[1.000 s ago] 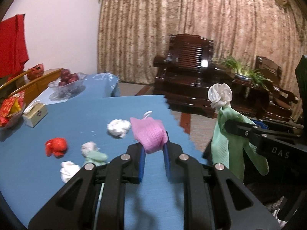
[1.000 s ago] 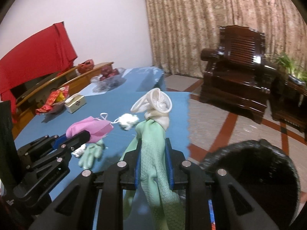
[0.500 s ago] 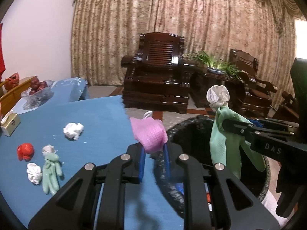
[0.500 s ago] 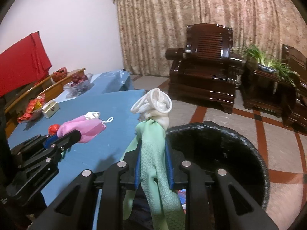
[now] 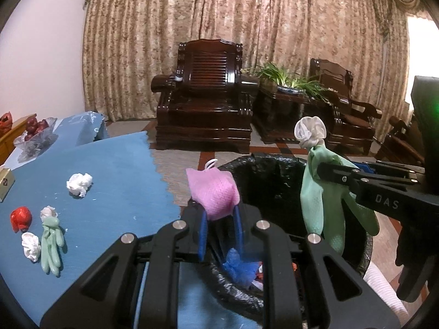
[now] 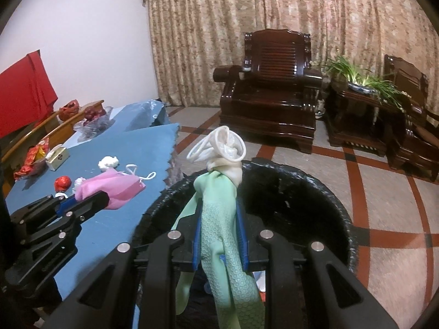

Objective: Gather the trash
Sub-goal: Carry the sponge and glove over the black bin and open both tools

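Observation:
My left gripper [image 5: 219, 219] is shut on a pink face mask [image 5: 214, 194] and holds it over the near rim of the black-lined trash bin [image 5: 274, 170]. My right gripper [image 6: 219, 219] is shut on a green rubber glove [image 6: 219, 213] with a white cuff, hanging over the bin's opening [image 6: 315, 192]. The left gripper and mask also show in the right wrist view [image 6: 109, 189]. On the blue table [image 5: 118, 192] lie a second green glove [image 5: 50, 241], white paper wads [image 5: 79, 183], and a red wad [image 5: 20, 216].
Trash lies inside the bin, including a blue piece [image 5: 238, 268]. A fruit bowl [image 5: 35, 134] and a small box [image 6: 57, 156] stand at the table's far side. Dark wooden armchairs [image 5: 205, 104] and a plant [image 5: 288, 82] stand behind, on a tiled floor.
Both grippers have swung right from over the table to over the trash bin, still holding the mask and the glove.

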The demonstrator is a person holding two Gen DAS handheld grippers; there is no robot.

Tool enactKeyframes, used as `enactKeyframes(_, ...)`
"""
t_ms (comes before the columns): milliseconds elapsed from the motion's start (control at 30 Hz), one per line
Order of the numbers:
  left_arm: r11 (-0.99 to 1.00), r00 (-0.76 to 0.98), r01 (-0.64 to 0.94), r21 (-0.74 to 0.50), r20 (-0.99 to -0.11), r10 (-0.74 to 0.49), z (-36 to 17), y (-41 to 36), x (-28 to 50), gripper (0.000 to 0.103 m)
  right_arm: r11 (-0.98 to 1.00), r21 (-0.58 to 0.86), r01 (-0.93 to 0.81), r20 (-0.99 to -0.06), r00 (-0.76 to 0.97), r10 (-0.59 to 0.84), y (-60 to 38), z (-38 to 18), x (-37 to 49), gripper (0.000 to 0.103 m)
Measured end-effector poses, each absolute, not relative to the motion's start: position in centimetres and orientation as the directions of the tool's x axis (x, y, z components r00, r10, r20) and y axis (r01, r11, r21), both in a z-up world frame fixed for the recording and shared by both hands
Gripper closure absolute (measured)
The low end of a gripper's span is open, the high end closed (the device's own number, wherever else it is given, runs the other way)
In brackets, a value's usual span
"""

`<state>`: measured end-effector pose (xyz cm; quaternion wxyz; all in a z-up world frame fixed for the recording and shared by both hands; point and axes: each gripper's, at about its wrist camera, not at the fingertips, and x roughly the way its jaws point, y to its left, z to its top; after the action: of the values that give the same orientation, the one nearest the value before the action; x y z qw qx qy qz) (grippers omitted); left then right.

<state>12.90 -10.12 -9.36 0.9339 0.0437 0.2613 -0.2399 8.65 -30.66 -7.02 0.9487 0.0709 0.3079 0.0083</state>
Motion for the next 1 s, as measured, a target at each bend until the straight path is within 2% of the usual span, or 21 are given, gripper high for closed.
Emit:
enactKeyframes(833,0.826,0.673,0.562,-0.049,-0.554,-0.491,-12.6,-16.3,15.0,0.087,0.979,0.148,0.143,-0.647,0.762,-0.013,-35.4,-10.8,8.6,0.082)
enactKeyframes(867,0.823,0.669,0.565,-0.052,-0.556,-0.494,-12.7,-16.4,15.1,0.086,0.979,0.143,0.146,-0.651,0.759,-0.018,-35.5,-10.9,8.8,0.082)
enactKeyframes(1000,0.818,0.65,0.572,-0.069,-0.57,-0.503,-13.4,-16.8,15.9,0.069,0.98,0.123,0.158,-0.669,0.742,-0.036,-36.0,-11.6,9.4,0.073)
